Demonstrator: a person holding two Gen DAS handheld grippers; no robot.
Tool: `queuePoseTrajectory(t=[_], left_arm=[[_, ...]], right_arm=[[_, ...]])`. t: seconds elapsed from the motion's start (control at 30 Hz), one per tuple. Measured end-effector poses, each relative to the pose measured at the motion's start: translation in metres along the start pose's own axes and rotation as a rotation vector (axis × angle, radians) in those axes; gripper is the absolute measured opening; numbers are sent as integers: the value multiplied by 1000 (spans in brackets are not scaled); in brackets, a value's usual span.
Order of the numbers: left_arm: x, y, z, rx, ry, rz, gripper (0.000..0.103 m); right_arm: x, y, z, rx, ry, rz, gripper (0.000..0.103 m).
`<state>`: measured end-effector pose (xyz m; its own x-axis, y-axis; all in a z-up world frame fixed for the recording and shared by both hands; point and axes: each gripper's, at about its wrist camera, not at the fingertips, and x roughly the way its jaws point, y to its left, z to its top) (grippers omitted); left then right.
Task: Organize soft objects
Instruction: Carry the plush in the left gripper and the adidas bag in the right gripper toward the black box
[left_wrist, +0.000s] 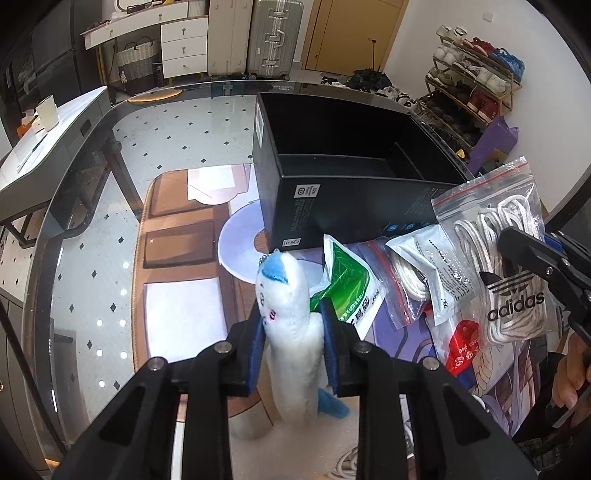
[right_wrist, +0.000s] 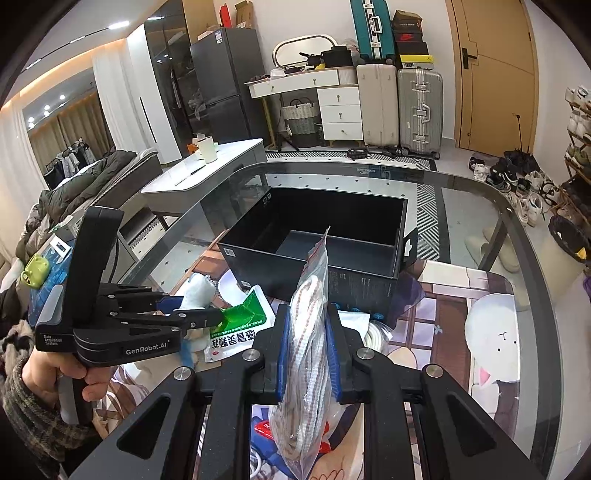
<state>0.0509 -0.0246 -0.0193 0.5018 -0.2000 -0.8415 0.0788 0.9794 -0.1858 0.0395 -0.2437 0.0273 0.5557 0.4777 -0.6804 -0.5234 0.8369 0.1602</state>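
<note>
Where the clutter gathers at the near edge of the glass desk (right_wrist: 480, 192), a white plush (left_wrist: 286, 325) with blue trim stands upright, pinched between the blue pads of the left gripper (left_wrist: 293, 334); its bead chain reaches toward the foot of the black box (right_wrist: 317, 236). Just to the right, the right gripper (right_wrist: 308, 350) is clamped on a zip bag (right_wrist: 308, 332) of white cord, held on edge and lifted above the pile, its Adidas logo showing in the left wrist view. Between and under the two lie a green-and-white packet (left_wrist: 347, 291), a white sachet (left_wrist: 432, 266), a second small zip bag with cord and something red, all on a printed cartoon mat (right_wrist: 491, 332) that covers the near part of the desk. The open box sits just behind the pile, empty, with a low divider splitting it into two compartments. Through the clear glass the pale tiled floor with small dark diamonds shows. A person's hand grips each gripper's handle, the left one with a plaid sleeve (right_wrist: 33, 402). Beyond the desk stand a grey side table (right_wrist: 207, 170) with cups, a white drawer unit, a wicker basket, suitcases (right_wrist: 399, 107), a dark fridge, a wooden door and, to the right, a shoe rack (left_wrist: 476, 85) with shoes scattered on the floor.
</note>
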Motion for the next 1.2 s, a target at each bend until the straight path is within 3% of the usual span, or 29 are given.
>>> queuePoseTrajectory(t=[0.7,1.2], left_arm=[[-27,-14,5,41,-27,26,24],[-51,-34,29,78,-75,23,24]], right_arm=[[-11,-2,7,6,5,17,17],[-24,4,32,-19,-12,29,17]])
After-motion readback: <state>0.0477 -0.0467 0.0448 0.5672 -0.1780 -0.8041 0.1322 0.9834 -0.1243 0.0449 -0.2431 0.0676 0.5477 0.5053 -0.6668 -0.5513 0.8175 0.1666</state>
